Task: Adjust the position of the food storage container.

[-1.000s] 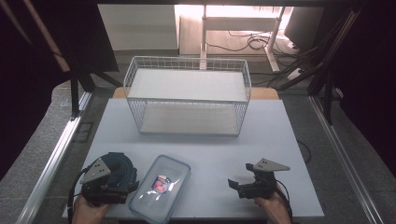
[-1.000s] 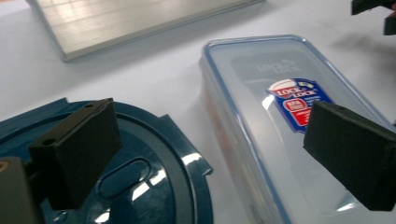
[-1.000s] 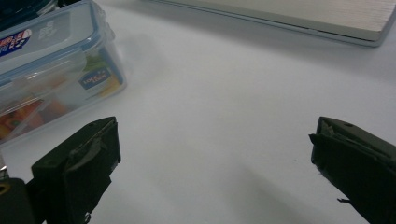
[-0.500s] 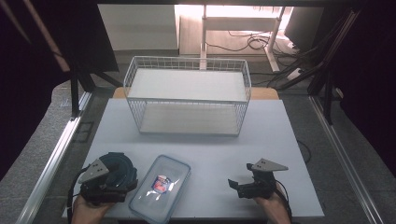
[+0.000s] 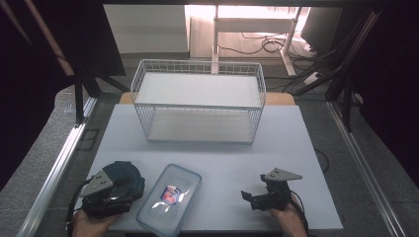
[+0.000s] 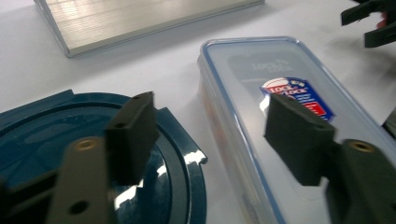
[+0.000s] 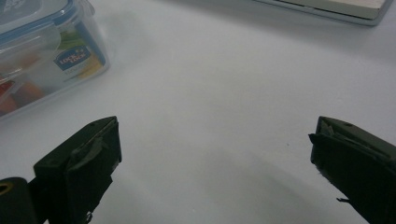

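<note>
White tabletop (image 5: pixel 296 143): left tongs (image 6: pixel 212 135) view reveals container (image 6: pixel 285 121) label lettering.

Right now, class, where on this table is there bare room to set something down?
Free: the white table between the wire basket and the right tongs, and the strip before the basket. Crowded: the near left, where the lidded box, dark blue lid and left tongs sit.

White wire basket (image 5: pixel 197 101) standing upright at far middle of white bench (image 5: pixel 296 148), wooden board under its back. Cables (image 5: pixel 257 47) on floor beyond.
</note>
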Action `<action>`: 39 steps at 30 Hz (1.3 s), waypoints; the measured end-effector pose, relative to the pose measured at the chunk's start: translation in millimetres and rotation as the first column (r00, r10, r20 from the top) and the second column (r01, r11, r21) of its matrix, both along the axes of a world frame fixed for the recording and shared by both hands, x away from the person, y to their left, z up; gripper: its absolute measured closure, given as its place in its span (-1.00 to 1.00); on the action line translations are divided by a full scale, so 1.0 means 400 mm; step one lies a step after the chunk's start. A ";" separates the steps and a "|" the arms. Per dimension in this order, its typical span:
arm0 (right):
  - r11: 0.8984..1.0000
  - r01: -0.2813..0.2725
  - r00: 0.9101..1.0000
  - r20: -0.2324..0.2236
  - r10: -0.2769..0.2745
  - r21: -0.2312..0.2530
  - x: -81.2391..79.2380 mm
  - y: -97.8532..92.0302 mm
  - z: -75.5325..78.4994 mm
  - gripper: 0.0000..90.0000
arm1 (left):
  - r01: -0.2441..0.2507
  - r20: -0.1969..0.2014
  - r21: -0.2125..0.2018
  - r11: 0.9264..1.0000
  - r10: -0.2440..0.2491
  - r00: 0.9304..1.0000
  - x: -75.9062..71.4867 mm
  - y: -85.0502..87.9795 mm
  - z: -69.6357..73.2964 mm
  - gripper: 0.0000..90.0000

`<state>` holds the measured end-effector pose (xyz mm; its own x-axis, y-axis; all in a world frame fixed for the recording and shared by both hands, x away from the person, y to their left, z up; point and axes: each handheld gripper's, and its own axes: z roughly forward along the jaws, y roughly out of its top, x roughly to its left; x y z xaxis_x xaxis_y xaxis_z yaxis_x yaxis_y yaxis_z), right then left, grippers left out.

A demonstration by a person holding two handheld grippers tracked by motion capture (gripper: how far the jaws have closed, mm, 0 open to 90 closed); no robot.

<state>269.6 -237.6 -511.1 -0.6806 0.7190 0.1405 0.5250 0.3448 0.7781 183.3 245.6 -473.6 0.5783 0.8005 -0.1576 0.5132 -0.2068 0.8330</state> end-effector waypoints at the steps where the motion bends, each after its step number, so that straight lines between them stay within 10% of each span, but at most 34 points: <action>1: 1.000 -0.001 1.000 -0.002 0.001 -0.004 0.000 0.000 0.000 -0.96 | 0.005 -0.001 -0.006 1.000 -0.005 1.000 -0.004 0.002 0.001 -0.07; 15: 1.000 -0.005 1.000 -0.021 0.005 -0.014 0.001 0.003 -0.004 -0.94 | 0.062 -0.030 -0.035 0.997 -0.063 0.998 -0.051 0.010 -0.014 0.97; 31: 0.999 -0.026 1.000 -0.017 0.025 -0.041 -0.003 0.013 -0.007 -0.92 | -0.003 -0.125 0.021 1.000 0.005 0.992 -0.053 0.013 -0.072 1.00; 39: 0.998 -0.032 0.999 -0.022 0.030 -0.049 -0.004 0.016 -0.009 -0.92 | 0.017 -0.106 0.038 0.999 -0.013 0.994 -0.046 0.013 -0.075 1.00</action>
<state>267.8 -231.3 -514.5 -0.7000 0.7041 0.1196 0.5294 0.3991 0.7486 164.9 251.0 -503.5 0.5718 0.7987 -0.1873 0.5944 -0.2461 0.7656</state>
